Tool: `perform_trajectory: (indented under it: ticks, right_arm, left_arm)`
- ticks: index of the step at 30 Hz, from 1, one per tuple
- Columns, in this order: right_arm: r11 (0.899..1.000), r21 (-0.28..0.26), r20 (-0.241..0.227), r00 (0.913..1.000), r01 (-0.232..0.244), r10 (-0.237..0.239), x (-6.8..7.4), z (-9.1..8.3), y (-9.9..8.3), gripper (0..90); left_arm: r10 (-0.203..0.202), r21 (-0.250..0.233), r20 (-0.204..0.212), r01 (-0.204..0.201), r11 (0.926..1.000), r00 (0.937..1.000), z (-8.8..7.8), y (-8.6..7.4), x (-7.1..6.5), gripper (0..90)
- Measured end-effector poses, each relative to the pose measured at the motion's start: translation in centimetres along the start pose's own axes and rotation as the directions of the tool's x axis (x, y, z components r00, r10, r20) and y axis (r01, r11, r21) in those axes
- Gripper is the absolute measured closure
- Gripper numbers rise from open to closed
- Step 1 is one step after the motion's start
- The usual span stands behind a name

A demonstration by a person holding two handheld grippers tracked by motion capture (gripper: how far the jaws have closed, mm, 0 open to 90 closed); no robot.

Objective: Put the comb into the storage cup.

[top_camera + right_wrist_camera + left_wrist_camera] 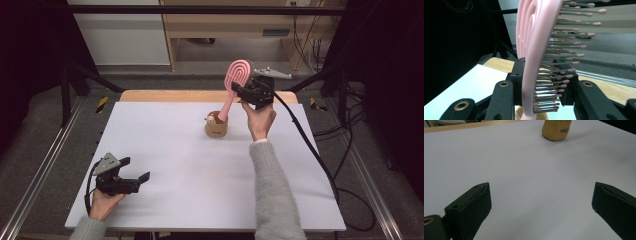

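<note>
We see the right gripper [243, 94] raised near the table's [200, 165] far edge, its jaws clamped on the head of a pink hairbrush [236, 80] whose handle dips into a tan holder [216, 126] below. The left gripper [135, 170] rests low by the near-left corner with its jaws spread wide, and bare white surface lies between it and the holder.

The tongs [541, 82] clamp a pink hairbrush [534, 50] at its bristled head.
</note>
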State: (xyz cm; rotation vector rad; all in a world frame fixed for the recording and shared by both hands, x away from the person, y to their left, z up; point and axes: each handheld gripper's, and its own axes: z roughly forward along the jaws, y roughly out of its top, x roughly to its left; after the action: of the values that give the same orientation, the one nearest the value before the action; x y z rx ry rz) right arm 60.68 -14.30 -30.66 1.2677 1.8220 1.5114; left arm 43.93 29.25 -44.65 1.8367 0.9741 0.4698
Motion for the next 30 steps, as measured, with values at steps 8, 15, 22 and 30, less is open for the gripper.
perform_trajectory:
  ticks: [8, 15, 22, 30]
  right_arm:
    - [1.0, 0.006, 0.009, 1.0, -0.002, 0.002, -0.1, 0.8, -0.2, 64.2]
    - [1.0, 0.01, 0.012, 0.9999, -0.002, 0.002, -0.1, 1.3, -0.4, 64.2]
    - [1.0, 0.018, 0.025, 0.9997, -0.008, 0.007, -0.2, 1.9, -0.6, 64.2]
    - [0.999, 0.034, 0.032, 0.9993, -0.018, 0.017, -0.4, 2.5, -1.0, 64.2]
  left_arm:
    - [0.0, 0.002, 0.001, 0.0, 1.0, 1.0, 0.0, 0.0, 0.1, 2.4]
    - [0.002, 0.003, 0.001, -0.002, 1.0, 1.0, 0.0, 0.0, 0.1, 2.4]
    - [0.003, 0.002, 0.002, -0.003, 1.0, 1.0, 0.0, 0.0, 0.1, 2.4]
    - [0.002, 0.003, 0.003, -0.002, 1.0, 1.0, 0.0, 0.0, 0.1, 2.4]
